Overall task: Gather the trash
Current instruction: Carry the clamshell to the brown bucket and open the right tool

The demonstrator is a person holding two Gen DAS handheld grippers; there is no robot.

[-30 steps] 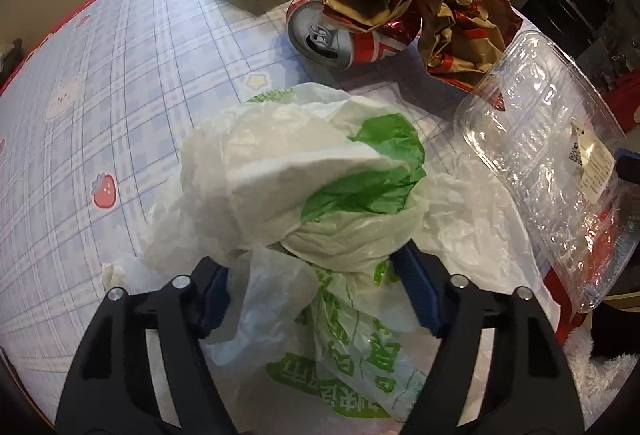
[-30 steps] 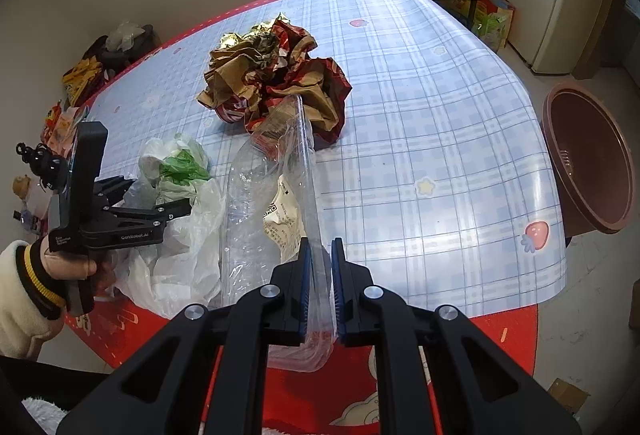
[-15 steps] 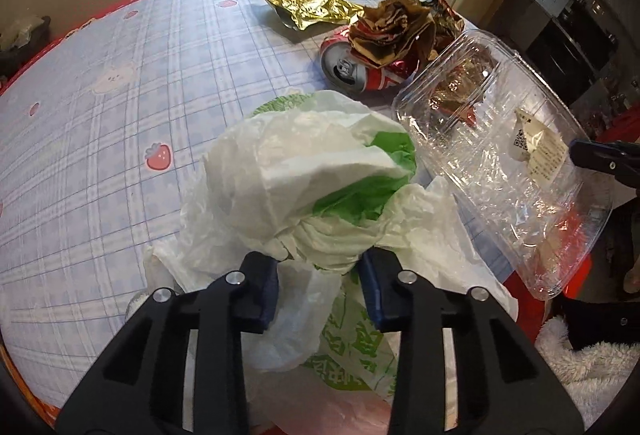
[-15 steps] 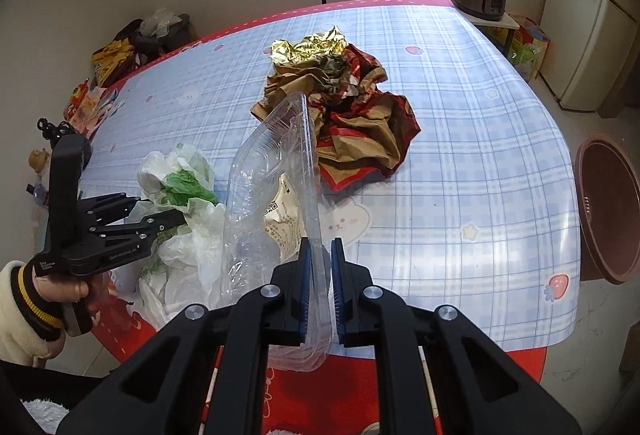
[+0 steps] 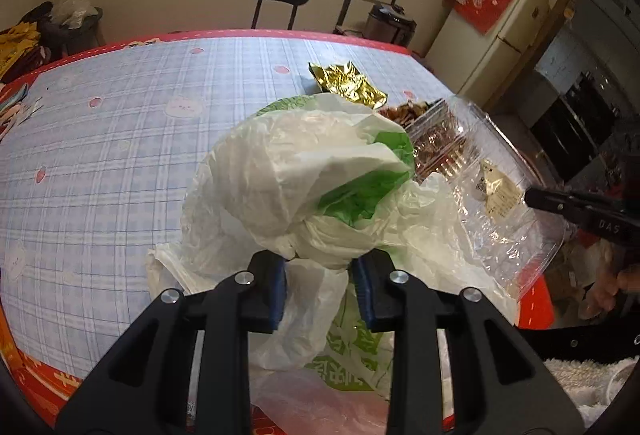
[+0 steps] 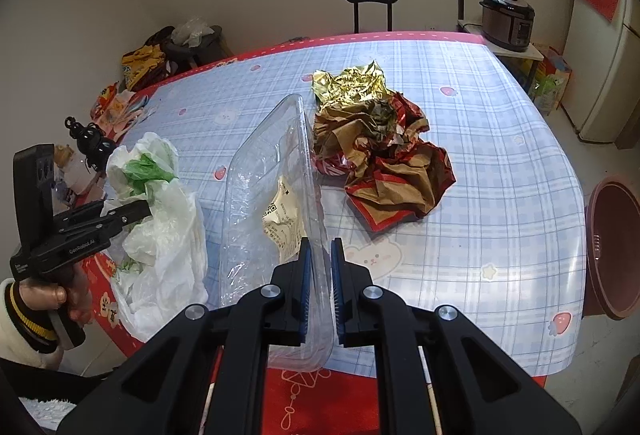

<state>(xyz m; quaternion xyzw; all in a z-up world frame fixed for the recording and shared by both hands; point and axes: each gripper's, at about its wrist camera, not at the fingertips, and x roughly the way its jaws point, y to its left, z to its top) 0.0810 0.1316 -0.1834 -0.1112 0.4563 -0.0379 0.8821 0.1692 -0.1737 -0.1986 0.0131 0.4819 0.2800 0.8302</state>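
The round table with the blue checked cloth (image 6: 480, 195) fills mid-frame. At its centre I see a crumpled brown-and-red paper wrapper (image 6: 392, 171) touching a gold foil wrapper (image 6: 352, 87). My right gripper (image 6: 320, 287) is clenched on the clear plastic clamshell container (image 6: 264, 187), lower centre. My left gripper (image 5: 320, 287) is closing, its pads pinching the white-and-green plastic bag (image 5: 304, 179), mid-frame.
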